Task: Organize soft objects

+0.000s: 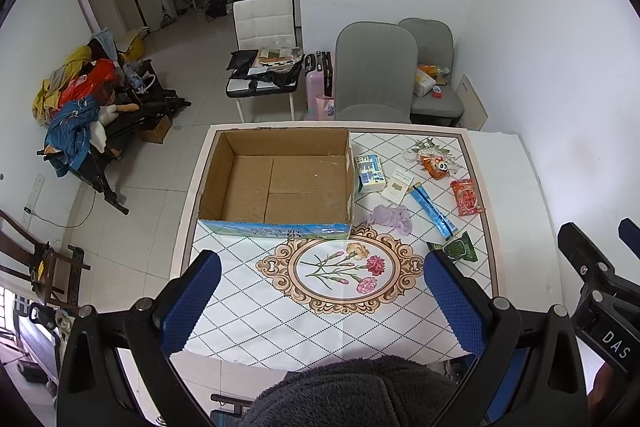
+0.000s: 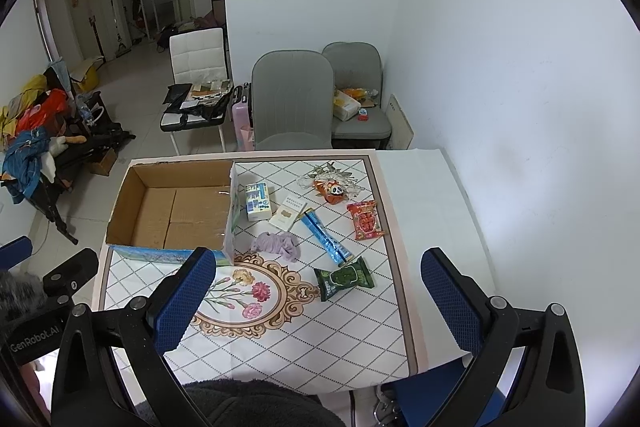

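Both grippers, left [image 1: 322, 297] and right [image 2: 318, 297], are hovering spread apart, empty; the right should be pinching the purple cloth [image 2: 277, 245] at mid-frame by its bunched centre, toward the box [image 2: 132, 183].

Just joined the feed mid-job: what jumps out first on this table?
The big open cardboard box on the table's left side stands empty. To its right lies a scatter of small items: a lilac cloth nearest the box, a blue stick pack, a red snack pack and a green packet. Both the left hand-held gripper and right hand-held gripper hover open, holding nothing.
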The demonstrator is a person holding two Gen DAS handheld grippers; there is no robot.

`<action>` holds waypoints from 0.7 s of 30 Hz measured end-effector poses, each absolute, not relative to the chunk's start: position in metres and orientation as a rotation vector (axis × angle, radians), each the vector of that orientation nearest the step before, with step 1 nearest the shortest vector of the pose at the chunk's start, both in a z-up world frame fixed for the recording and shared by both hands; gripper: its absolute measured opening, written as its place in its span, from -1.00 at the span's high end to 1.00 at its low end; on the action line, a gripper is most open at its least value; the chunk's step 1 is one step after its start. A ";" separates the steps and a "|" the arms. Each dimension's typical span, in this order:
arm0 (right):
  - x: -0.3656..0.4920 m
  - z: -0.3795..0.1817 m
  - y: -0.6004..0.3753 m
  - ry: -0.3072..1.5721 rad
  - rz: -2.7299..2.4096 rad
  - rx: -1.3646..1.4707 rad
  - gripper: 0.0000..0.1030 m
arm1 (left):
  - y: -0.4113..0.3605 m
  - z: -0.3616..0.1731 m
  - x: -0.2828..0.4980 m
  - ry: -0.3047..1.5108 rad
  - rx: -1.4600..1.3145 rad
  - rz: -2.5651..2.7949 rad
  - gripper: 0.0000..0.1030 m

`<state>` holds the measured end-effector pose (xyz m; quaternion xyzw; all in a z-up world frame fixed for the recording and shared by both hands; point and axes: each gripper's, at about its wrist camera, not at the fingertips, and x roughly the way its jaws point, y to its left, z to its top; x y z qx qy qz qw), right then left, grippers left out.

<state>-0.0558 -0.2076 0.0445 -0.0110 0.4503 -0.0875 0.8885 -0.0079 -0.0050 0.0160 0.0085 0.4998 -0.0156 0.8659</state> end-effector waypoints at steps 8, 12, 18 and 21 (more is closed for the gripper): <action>-0.040 0.028 -0.232 0.986 -0.197 0.029 -1.00 | -0.014 0.005 0.011 1.063 0.008 -0.061 -1.00; -0.015 0.002 -0.266 1.032 -0.242 0.064 -1.00 | -0.029 -0.019 0.041 1.096 0.000 -0.100 -1.00; 0.048 -0.101 -0.338 1.266 -0.271 0.193 -1.00 | -0.068 -0.107 0.113 1.314 -0.002 -0.163 -1.00; 0.070 -0.175 -0.371 1.397 -0.290 0.327 -1.00 | -0.086 -0.160 0.141 1.416 -0.004 -0.154 -1.00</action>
